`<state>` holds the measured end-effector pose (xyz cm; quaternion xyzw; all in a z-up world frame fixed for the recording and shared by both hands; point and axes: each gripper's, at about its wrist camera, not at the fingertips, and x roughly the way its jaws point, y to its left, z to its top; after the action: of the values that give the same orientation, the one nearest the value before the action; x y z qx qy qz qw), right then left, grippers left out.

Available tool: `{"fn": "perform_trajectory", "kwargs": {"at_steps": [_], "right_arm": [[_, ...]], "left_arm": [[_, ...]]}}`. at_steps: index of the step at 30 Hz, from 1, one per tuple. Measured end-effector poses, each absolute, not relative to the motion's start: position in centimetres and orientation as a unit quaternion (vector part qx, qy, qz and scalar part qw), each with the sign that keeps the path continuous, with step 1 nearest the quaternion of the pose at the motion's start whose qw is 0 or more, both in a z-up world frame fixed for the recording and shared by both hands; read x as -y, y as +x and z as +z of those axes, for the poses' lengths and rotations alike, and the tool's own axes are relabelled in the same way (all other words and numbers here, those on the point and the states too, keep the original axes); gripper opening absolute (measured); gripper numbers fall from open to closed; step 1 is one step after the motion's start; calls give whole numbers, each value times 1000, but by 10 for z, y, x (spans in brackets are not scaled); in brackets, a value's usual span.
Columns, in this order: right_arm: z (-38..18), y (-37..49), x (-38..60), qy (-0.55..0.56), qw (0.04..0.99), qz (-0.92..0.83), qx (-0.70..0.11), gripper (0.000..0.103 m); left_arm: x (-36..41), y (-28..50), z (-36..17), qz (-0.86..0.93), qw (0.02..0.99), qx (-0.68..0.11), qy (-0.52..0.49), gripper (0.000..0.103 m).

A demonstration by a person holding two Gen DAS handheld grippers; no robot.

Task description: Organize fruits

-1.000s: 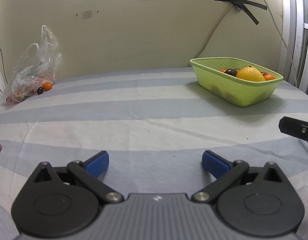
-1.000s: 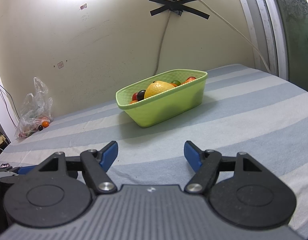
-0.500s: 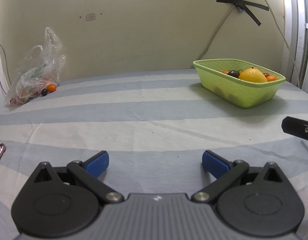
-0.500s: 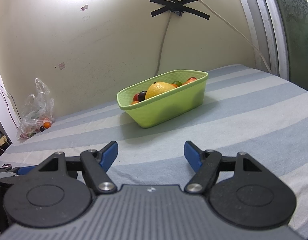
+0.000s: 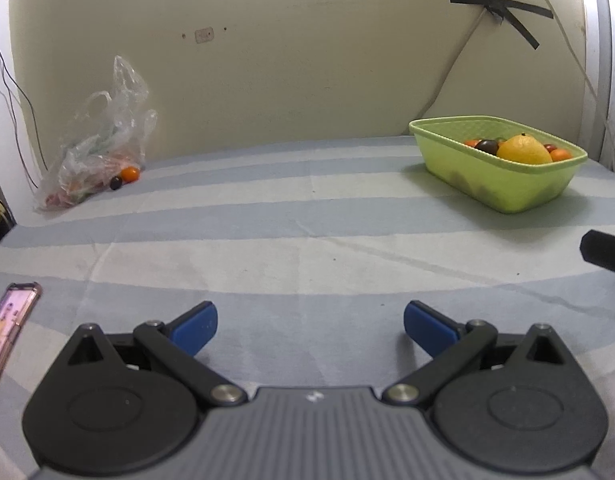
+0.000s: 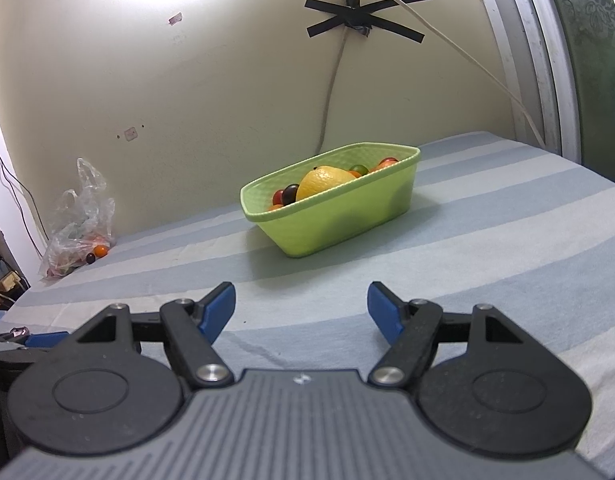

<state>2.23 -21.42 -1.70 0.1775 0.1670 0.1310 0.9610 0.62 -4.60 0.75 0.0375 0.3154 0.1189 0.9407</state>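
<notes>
Here, scene: a bed-like surface under a grey-and-white striped sheet (image 5: pixel 307 216), set against a pale yellow wall; both grippers hover low over the near stripes.
Left gripper (image 5: pixel 310 326): jaws spread wide, blue pads apart with only bare sheet between them; nothing pinched.
Right gripper (image 6: pixel 301 308): jaws likewise spread, blue pads apart over empty sheet; nothing held.
Green basket (image 6: pixel 347 220): stands on the sheet well ahead of the right gripper's jaws and roughly in line with them; in the left wrist view it sits far off to the right of that gripper's jaws, near the wall.
Basket contents: a large yellow-orange citrus fruit (image 6: pixel 321 182) in the middle; a dark plum-like fruit (image 6: pixel 290 193) just beside it; small red and orange fruits around them.
Plastic bag (image 5: pixel 97 152): crumpled against the wall at far left, well apart from both sets of jaws; small fruits show through it.
Loose fruits: a small orange fruit (image 5: pixel 130 174) and a small dark fruit (image 5: pixel 115 183) touching each other at the bag's mouth on the sheet.
Phone (image 5: pixel 9 320): lies at the left edge, beside the left gripper.
Wall: black tape (image 6: pixel 363 20) crossed over a white cable.
</notes>
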Motion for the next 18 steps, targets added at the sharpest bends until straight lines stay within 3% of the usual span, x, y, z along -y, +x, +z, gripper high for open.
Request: {"fn": "perform_trajectory", "kwargs": {"at_steps": [18], "right_arm": [[-17,20,217,179,960,139,-162,75]], "left_arm": [[49,1,13,145,941,-299,65,103]]}}
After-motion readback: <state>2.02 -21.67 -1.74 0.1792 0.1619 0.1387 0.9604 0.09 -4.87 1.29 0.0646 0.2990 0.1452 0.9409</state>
